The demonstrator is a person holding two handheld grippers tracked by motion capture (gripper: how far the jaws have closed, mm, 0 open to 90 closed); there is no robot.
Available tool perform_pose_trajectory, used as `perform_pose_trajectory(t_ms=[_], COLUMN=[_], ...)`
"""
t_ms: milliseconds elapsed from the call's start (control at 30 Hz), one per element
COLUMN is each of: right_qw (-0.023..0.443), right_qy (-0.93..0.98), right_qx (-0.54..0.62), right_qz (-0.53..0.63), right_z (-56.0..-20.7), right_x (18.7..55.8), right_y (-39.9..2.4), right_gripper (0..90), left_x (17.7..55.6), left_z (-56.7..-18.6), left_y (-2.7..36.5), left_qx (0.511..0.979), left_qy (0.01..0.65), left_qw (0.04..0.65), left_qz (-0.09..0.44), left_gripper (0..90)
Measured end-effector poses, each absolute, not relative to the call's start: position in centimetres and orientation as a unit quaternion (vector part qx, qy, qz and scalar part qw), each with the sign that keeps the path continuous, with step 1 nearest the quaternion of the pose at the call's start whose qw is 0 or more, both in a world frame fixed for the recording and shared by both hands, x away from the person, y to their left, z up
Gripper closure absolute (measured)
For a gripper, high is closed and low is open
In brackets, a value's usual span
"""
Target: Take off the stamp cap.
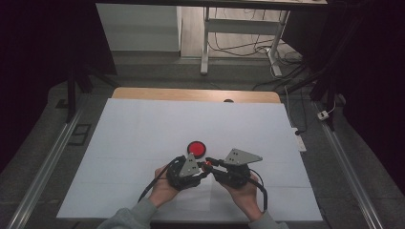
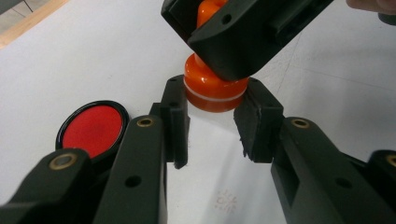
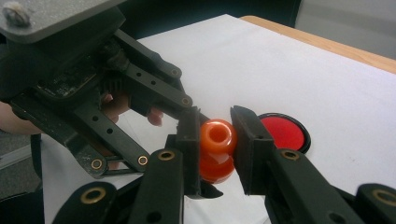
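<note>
An orange two-lobed knob-like piece (image 1: pixel 207 165) is held above the white sheet between both grippers. My left gripper (image 1: pixel 202 168) (image 2: pixel 215 105) is shut on its wider lobe (image 2: pixel 215 88), which has a white band. From the opposite side, my right gripper (image 1: pixel 210 164) (image 3: pixel 218 135) is shut on the narrower lobe (image 3: pixel 217 136), the one with a hole in its end. A red disc with a black rim (image 1: pixel 196 148) (image 2: pixel 93 129) (image 3: pixel 283 132) lies flat on the sheet just beyond the grippers.
The white sheet (image 1: pixel 143 133) covers most of a wooden table whose far edge (image 1: pixel 191 94) shows bare. A small dark thing (image 1: pixel 228 100) sits at that far edge. Metal rails (image 1: pixel 43 167) run along both sides, and cables and desk legs (image 1: pixel 205 43) stand beyond.
</note>
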State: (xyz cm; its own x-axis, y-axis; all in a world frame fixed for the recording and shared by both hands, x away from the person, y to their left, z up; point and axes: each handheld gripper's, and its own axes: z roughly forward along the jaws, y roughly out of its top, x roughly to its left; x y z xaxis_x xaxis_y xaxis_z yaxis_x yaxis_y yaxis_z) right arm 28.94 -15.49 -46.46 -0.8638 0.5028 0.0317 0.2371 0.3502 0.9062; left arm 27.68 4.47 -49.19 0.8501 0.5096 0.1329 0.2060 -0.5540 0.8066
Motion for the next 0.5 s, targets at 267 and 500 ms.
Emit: perform_pose_trajectory(t_ms=[267,500], right_qw=[0.128,0.135], right_qy=[0.81,0.797], right_qx=[0.232,0.243], right_qz=[0.524,0.536], right_z=[-46.58,-46.51], right_x=[28.92,28.82], right_y=[-15.43,-15.63], right_gripper=[72.5,72.6], left_x=[27.69,27.65], left_z=[-49.23,-49.93], left_y=[4.49,4.12], left_qx=[0.864,0.886], left_qy=[0.207,0.196], left_qw=[0.421,0.364], left_qz=[0.18,0.209], left_gripper=[65.6,65.7])
